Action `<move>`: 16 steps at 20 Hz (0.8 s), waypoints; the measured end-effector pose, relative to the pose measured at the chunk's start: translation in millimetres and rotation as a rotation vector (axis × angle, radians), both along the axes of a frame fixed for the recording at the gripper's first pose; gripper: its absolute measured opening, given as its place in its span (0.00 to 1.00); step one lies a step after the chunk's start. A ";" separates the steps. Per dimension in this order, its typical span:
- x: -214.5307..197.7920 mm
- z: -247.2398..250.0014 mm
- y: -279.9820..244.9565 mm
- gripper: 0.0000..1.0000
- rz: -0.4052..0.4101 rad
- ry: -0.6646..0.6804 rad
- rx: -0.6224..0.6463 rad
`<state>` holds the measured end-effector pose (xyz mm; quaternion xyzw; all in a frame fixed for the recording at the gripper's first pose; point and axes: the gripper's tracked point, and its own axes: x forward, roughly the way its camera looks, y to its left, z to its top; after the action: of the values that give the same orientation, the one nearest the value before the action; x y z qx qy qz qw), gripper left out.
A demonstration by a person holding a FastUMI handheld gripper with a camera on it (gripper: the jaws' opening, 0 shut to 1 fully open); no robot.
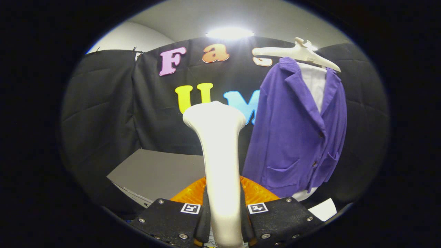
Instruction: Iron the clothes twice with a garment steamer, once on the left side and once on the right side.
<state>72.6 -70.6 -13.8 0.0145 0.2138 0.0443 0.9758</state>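
Clamping the glossy white plastic garment steamer (220, 165) by its handle, the tool (224, 220) had both fingers pressed against the handle's sides, with the flared steamer head rising upright ahead of them. An orange translucent base (255, 193) sat just beyond the fingers, over a grey flat worktop (158, 172). The purple button-front jacket (296, 137), worn over a white shirt, hung on a cream plastic hanger (299, 53) beyond and to the right, well apart from the steamer head. To perform the step well, the head probably should be brought flush to one jacket front and drawn along it evenly. The tool pointed level and forward, left of the jacket.
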 end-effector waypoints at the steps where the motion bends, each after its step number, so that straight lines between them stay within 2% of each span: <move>1: -5.7 1.3 -13.9 0.35 -0.007 0.000 -0.003; 8: -18.2 24.2 -83.3 0.35 -0.059 -0.048 0.010; 16: 19.3 57.5 -121.3 0.35 -0.169 -0.117 -0.010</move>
<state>91.9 -191.9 43.7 0.0249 0.1546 -0.0384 0.9869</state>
